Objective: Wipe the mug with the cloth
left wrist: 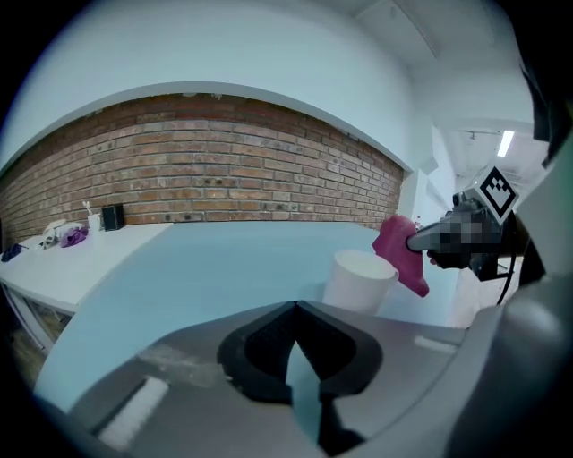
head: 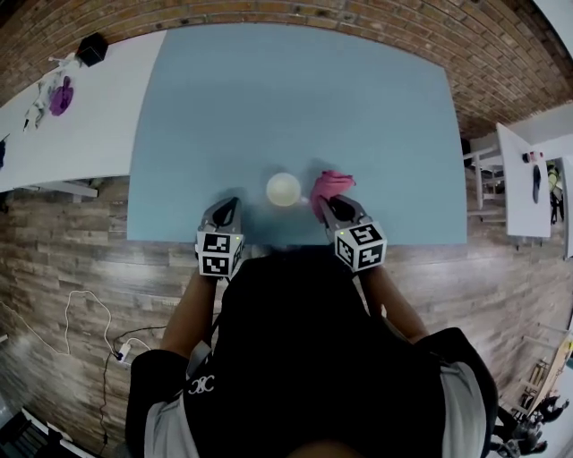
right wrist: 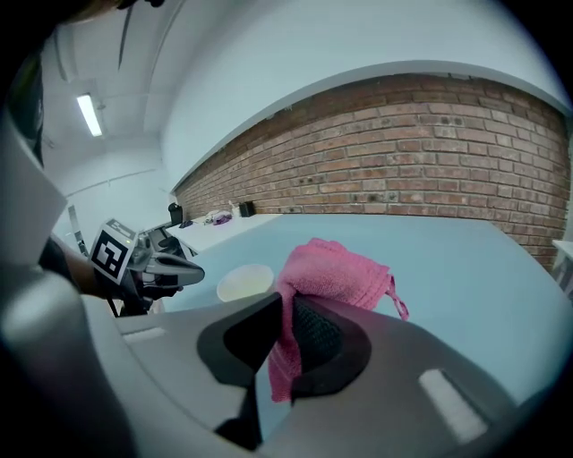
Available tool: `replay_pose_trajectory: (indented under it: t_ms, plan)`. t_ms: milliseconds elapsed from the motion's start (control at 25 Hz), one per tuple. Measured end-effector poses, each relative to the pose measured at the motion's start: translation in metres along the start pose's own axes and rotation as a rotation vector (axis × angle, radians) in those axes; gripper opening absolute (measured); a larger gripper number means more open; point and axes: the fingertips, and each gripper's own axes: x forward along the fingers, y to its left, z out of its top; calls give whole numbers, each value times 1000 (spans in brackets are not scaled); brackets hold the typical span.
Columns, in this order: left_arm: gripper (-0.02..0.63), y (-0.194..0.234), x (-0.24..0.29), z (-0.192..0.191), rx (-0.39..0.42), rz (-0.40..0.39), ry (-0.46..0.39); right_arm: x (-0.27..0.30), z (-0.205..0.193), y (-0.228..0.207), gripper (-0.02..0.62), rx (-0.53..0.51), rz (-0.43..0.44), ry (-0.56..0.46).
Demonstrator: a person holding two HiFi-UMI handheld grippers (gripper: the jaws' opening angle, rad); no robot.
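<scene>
A white mug (head: 283,189) stands near the front edge of the light blue table (head: 286,98); it also shows in the left gripper view (left wrist: 359,279) and the right gripper view (right wrist: 244,282). My right gripper (head: 324,205) is shut on a pink cloth (head: 329,185), whose bulk bunches out past the jaws (right wrist: 336,273) just right of the mug. My left gripper (head: 230,205) sits a little left of the mug, shut with nothing between its jaws (left wrist: 294,309). The right gripper with the cloth (left wrist: 400,251) hangs beside the mug in the left gripper view.
A white table (head: 72,125) at the left carries small items, among them a purple object (head: 61,97) and a black box (head: 91,48). A brick wall (head: 376,22) runs behind the blue table. Another white table (head: 528,179) is at the right. Wooden floor with a cable (head: 85,313) lies below.
</scene>
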Motion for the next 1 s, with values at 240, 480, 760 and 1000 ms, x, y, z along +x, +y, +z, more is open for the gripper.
replay_pose_trajectory:
  t_ms: [240, 480, 760, 1000]
  plan:
    - [6, 13, -5, -4, -27, 25, 2, 6, 4, 3, 41, -34, 2, -4]
    - [6, 9, -14, 1, -20, 44, -11, -4, 8, 10, 41, -32, 24, -26]
    - [6, -21, -39, -13, -59, 89, -7, -51, 6, -1, 41, 43, 10, -102]
    - [6, -88, -62, -18, -49, 111, -44, -115, -17, -7, 41, 25, 29, -133]
